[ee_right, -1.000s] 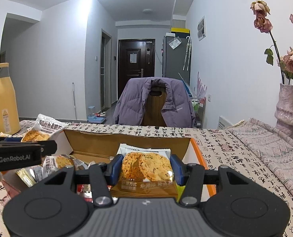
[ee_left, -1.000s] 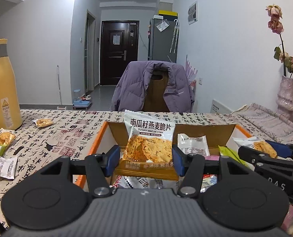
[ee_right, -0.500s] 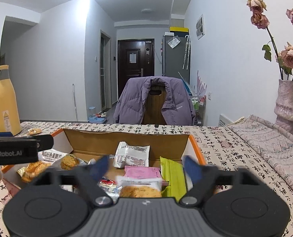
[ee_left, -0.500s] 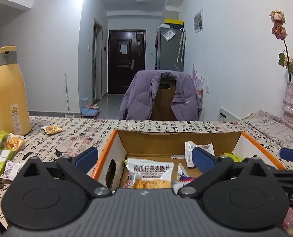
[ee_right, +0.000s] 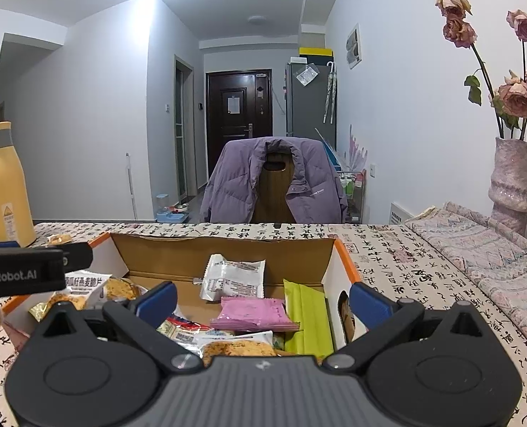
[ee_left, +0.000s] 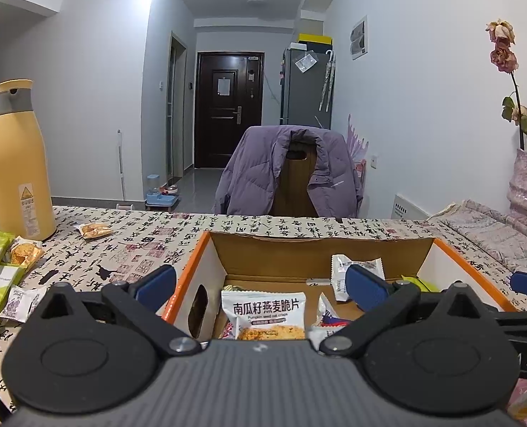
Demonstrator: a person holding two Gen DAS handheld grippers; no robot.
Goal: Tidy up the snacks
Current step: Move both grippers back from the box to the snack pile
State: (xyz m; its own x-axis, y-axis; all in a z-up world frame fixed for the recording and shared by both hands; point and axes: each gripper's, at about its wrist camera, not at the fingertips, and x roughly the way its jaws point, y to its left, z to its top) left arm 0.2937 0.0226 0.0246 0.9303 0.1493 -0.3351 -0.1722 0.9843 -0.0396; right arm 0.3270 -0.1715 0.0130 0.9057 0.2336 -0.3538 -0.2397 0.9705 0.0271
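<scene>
Both hand-held grippers hover over the orange-rimmed box (ee_left: 189,267) on the bench. The left hand-held gripper (ee_left: 260,284) gapes wide and empty; the right hand-held gripper (ee_right: 263,300) is opening, also empty. Loose snack packets (ee_left: 0,277) lie left of the box, nearer the left hand.
</scene>
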